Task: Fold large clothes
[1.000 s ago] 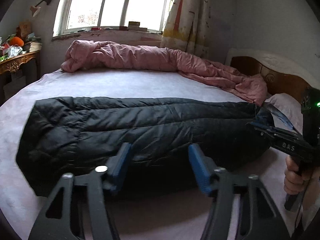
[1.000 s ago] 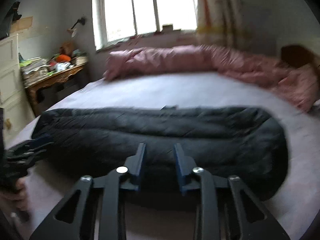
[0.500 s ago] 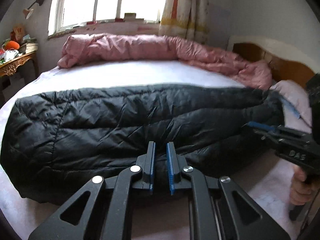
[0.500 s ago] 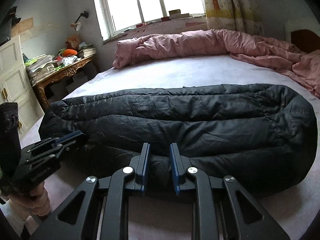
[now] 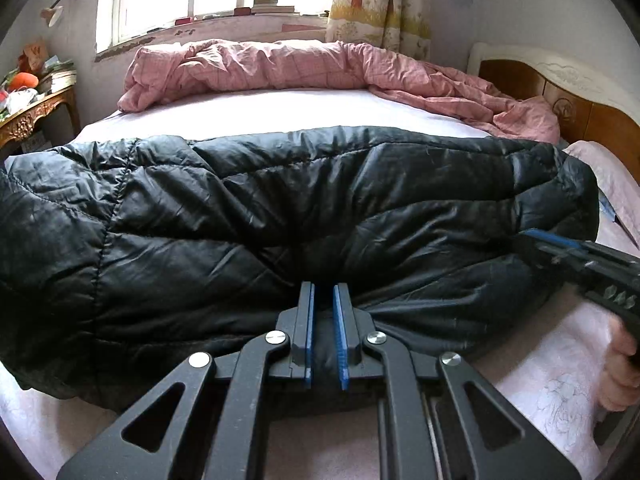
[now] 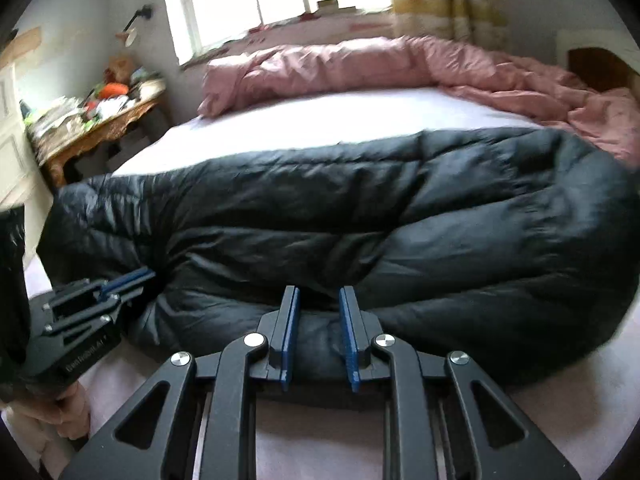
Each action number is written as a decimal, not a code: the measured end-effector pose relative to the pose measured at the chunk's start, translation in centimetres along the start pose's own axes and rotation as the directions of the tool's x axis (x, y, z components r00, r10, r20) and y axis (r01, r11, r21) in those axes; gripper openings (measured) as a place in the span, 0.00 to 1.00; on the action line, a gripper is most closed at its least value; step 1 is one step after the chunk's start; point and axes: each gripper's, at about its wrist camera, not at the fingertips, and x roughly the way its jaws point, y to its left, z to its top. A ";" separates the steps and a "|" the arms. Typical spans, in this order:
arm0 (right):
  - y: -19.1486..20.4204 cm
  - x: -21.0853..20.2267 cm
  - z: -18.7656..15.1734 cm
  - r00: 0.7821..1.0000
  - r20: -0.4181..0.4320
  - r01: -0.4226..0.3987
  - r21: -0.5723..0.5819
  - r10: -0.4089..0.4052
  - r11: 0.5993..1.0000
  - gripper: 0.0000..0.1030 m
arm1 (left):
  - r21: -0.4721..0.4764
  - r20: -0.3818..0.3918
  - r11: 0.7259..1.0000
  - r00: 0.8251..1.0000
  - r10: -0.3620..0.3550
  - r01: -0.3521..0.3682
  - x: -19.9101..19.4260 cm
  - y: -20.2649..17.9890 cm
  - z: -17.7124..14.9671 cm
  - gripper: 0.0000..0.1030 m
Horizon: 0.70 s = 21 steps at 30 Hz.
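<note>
Bed carries black puffer coat along near edge
Soft, slippery, bulky; left gripper and right gripper each pinch its near hem, jaws narrow

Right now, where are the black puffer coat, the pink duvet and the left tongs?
black puffer coat [image 5: 280, 208]: left wrist view, middle of its quilted top.
pink duvet [image 5: 280, 64]: left wrist view, crumpled ridge under the window.
left tongs [image 5: 323, 292]: left wrist view, midway between the blue-padded tips.
</note>
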 end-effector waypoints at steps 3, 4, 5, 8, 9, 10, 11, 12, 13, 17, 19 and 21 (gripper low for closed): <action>-1.3 -2.1 -0.3 0.999 0.041 0.000 0.047 -0.002 0.999 0.24 | 0.005 0.002 1.000 1.000 0.006 -0.006 0.0 -0.2 -0.1 0.10; -1.6 -2.7 -0.3 0.999 0.053 0.001 0.052 -0.004 0.999 0.26 | 0.007 0.003 1.000 1.000 0.009 -0.009 0.0 -0.3 -0.1 0.10; -1.9 -3.1 -0.3 0.998 0.060 0.006 0.047 -0.009 0.999 0.31 | 0.009 0.005 1.000 1.000 0.010 -0.010 0.0 -0.3 0.0 0.10; -2.6 -3.2 -0.1 0.996 0.063 0.053 0.038 -0.056 0.998 0.35 | 0.009 0.024 1.000 1.000 -0.004 0.004 -0.4 -0.4 0.0 0.10; -2.9 -3.2 0.0 0.996 0.064 0.059 0.047 -0.062 0.997 0.35 | 0.011 0.037 1.000 0.999 -0.006 0.006 -0.6 -0.4 0.0 0.13; -3.2 -3.3 0.0 0.996 0.066 0.051 0.058 -0.055 0.997 0.35 | 0.016 0.057 1.000 0.998 -0.011 0.010 -1.1 -0.5 0.0 0.22; -3.3 -3.4 0.1 0.996 0.069 0.044 0.068 -0.048 0.997 0.35 | 0.021 0.080 1.000 0.997 -0.010 0.008 -1.6 -0.7 0.0 0.28; -3.2 -3.6 0.1 0.996 0.076 0.041 0.068 -0.046 0.997 0.37 | 0.030 0.114 1.000 0.994 -0.006 0.003 -2.3 -0.9 -0.1 0.37; -3.0 -3.8 0.1 0.995 0.088 0.041 0.053 -0.046 0.998 0.39 | 0.040 0.150 0.999 0.989 -0.010 0.004 -3.1 -1.2 -0.3 0.38; -1.9 -4.7 0.1 0.992 0.125 0.016 -0.019 -0.014 1.000 0.48 | 0.056 0.223 0.993 0.968 -0.118 0.108 -5.5 -1.7 -0.4 0.38; -1.6 -4.9 0.2 0.993 0.112 -0.028 -0.032 0.032 0.999 0.51 | 0.028 0.161 0.986 0.973 -0.167 0.165 -5.3 -1.8 -0.3 0.38; -1.4 -4.8 0.2 0.995 0.050 -0.079 -0.040 0.081 0.996 0.59 | 0.010 0.064 0.989 0.986 -0.151 0.150 -4.4 -2.1 -0.4 0.38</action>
